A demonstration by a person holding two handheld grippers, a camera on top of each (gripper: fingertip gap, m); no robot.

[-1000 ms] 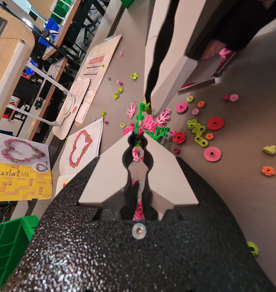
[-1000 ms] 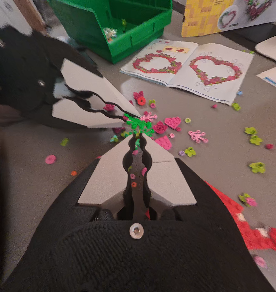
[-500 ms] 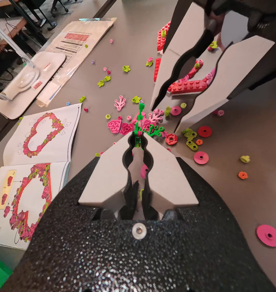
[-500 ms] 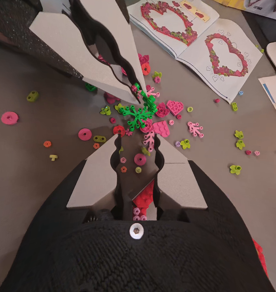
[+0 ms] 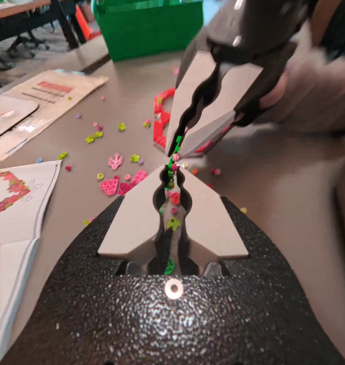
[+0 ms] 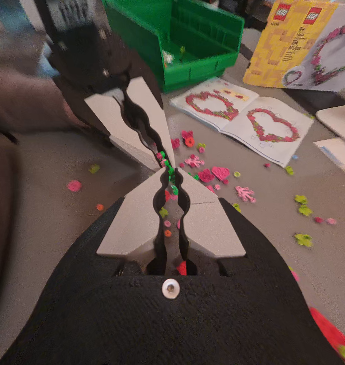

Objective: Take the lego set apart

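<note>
A thin green lego stem (image 5: 178, 140) with small pink flower studs hangs in the air between my two grippers, above the grey table. My left gripper (image 5: 172, 167) is shut on its near end. My right gripper (image 5: 174, 156) comes down from the upper right and is shut on the other end, tip to tip with the left. In the right wrist view my right gripper (image 6: 171, 170) pinches the stem (image 6: 171, 171), and the left gripper (image 6: 165, 165) meets it from the upper left. The stem's middle is hidden between the fingers.
Loose pink, lime and red pieces lie under the grippers, among them a pink heart plate (image 6: 221, 172). A red heart frame (image 5: 161, 122) lies behind. An open booklet (image 6: 246, 122), a green bin (image 6: 197, 49) and a yellow box (image 6: 286, 39) stand beyond. Left and right tips are no more than a few centimetres apart. My left gripper's tips are some 10 cm from the pink heart plate (image 6: 221, 172). It turns up in the left wrist view (image 5: 109, 186) as well.
My right gripper was open half a second ago and has shut on the far end of the green stem. My left gripper has kept its hold. Both views have tilted toward level.
</note>
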